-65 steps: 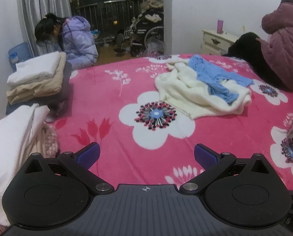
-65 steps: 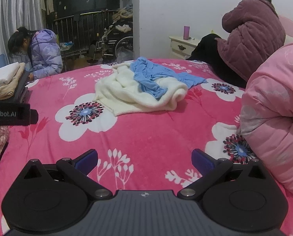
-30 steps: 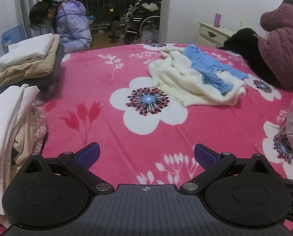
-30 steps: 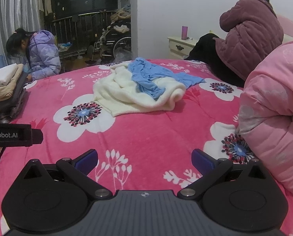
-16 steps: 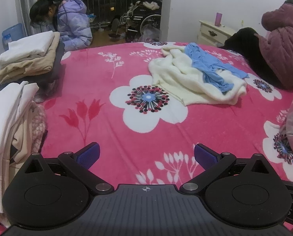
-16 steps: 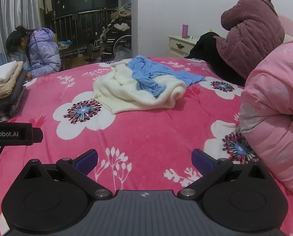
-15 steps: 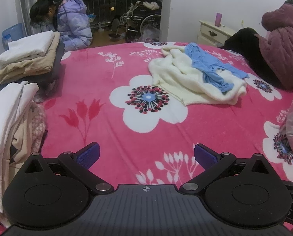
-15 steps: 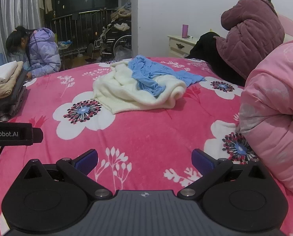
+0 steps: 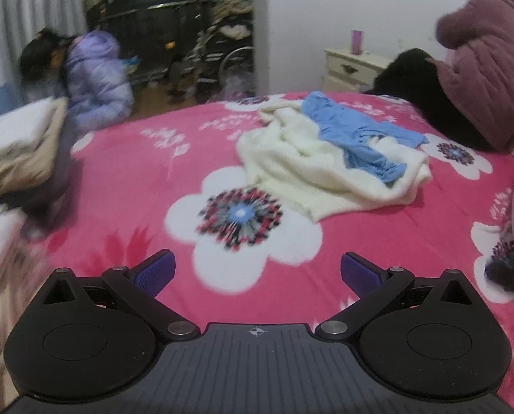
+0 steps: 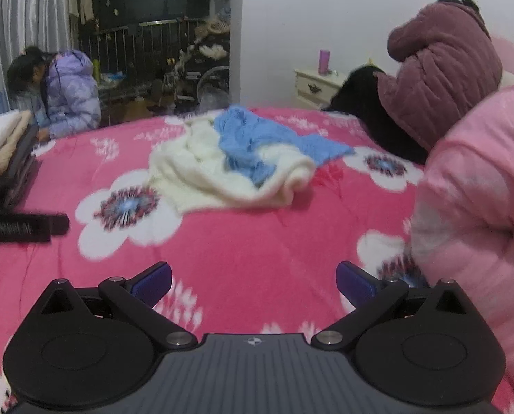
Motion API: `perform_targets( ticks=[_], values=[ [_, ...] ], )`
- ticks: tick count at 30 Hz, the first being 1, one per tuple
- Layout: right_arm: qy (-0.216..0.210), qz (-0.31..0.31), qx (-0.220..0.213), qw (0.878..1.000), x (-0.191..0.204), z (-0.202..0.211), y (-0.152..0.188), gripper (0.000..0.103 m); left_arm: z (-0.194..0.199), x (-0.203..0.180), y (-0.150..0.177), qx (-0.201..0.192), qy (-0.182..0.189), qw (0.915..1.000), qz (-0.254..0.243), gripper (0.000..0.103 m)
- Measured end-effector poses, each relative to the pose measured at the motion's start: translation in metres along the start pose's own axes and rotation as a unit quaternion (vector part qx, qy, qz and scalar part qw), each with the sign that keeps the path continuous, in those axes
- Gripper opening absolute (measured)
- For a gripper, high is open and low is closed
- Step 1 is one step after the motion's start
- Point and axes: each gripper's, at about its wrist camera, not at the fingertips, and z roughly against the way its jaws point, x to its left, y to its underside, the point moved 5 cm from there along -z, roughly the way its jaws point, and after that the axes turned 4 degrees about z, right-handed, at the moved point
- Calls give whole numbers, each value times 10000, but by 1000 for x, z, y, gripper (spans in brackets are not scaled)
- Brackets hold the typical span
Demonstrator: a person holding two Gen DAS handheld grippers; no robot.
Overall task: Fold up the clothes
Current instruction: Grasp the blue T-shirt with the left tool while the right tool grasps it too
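Note:
A crumpled cream fleece garment (image 9: 312, 176) (image 10: 208, 172) lies in the middle of the pink flowered bed (image 9: 153, 186) (image 10: 257, 241). A blue garment (image 9: 353, 131) (image 10: 253, 138) is draped over it. My left gripper (image 9: 257, 272) hovers low over the near part of the bed, open and holding nothing, well short of the clothes. Likewise the right gripper (image 10: 253, 279) is open and holds nothing, with the pile ahead and slightly left. A black part of the left gripper (image 10: 22, 227) shows at the left edge of the right wrist view.
Folded clothes (image 9: 18, 141) (image 10: 1, 138) are stacked at the bed's left edge. A pink quilt (image 10: 474, 200) bulks up on the right. A person in a maroon coat (image 9: 481, 69) sits at the far right, another in a lilac coat (image 9: 94, 76) beyond the bed's left. A nightstand (image 9: 353, 65) stands behind.
Both grippers have moved forward over the bed toward the clothes pile, which now looks larger and nearer. The jaws stayed open. The views are slightly blurred by motion.

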Motion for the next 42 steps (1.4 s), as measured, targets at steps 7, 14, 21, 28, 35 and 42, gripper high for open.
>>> perform_targets(
  ticks=[7,14,21,28,35,42],
  values=[
    [-193,582,-605,9963,-7,-92,-61,103,-59,-11,-4,133,198,9995,227,103],
    [-554,1003,-535,9920,28,-227,-115,95,-101,-6,6,168,139,9987,470,99],
    [-345,978,198,9944,30,-330,-116,61,-131,6,2,125,279,9970,714,81],
    [-1345,586,74,9892,12,-302,-119,7,-143,25,-9,189,649,9876,1418,78],
    [-2804,244,-50,9596,-2,-229,-109,7,-140,26,-26,262,1462,9707,1888,83],
    [-3555,161,78,9345,-3,-158,-61,7,-133,11,-31,509,2170,9522,2087,85]
  ],
)
